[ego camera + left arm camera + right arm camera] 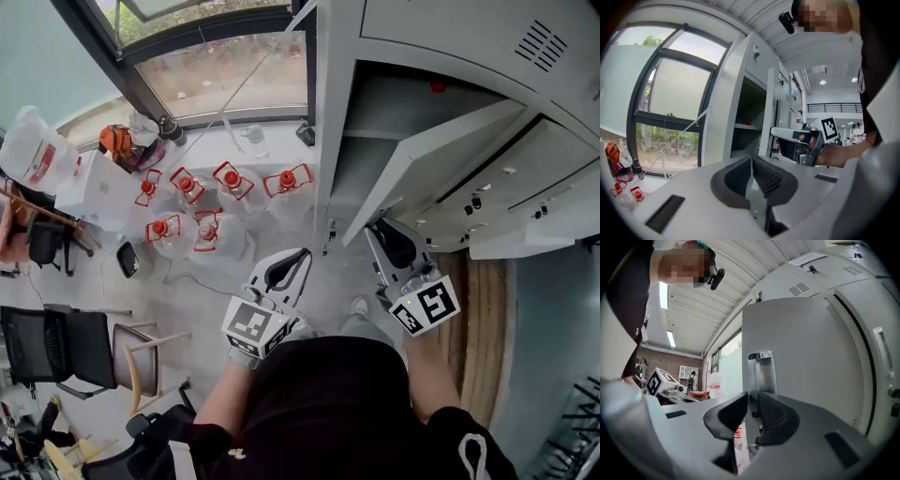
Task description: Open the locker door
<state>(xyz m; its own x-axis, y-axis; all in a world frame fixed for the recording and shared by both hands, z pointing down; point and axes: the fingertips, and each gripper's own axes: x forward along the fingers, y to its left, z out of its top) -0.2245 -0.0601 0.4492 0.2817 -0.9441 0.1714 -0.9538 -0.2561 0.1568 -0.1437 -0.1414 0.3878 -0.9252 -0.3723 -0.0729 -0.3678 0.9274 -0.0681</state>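
Observation:
A bank of grey lockers [525,56] fills the upper right of the head view. One locker door [441,159] stands swung out, and the compartment [394,108] behind it shows a small red thing [437,86] at the back. My right gripper [377,232] is at the door's lower free edge. In the right gripper view the door [801,357] fills the frame, its metal latch plate [761,369] just above my right gripper [751,401], whose pads are closed on the door's edge. My left gripper [302,255] hangs apart to the left, shut and empty [752,164].
Several big water bottles with red handles [220,202] stand on the floor under the window [206,75]. Chairs [56,347] sit at lower left. More closed locker doors with handles [534,211] lie right of the open one.

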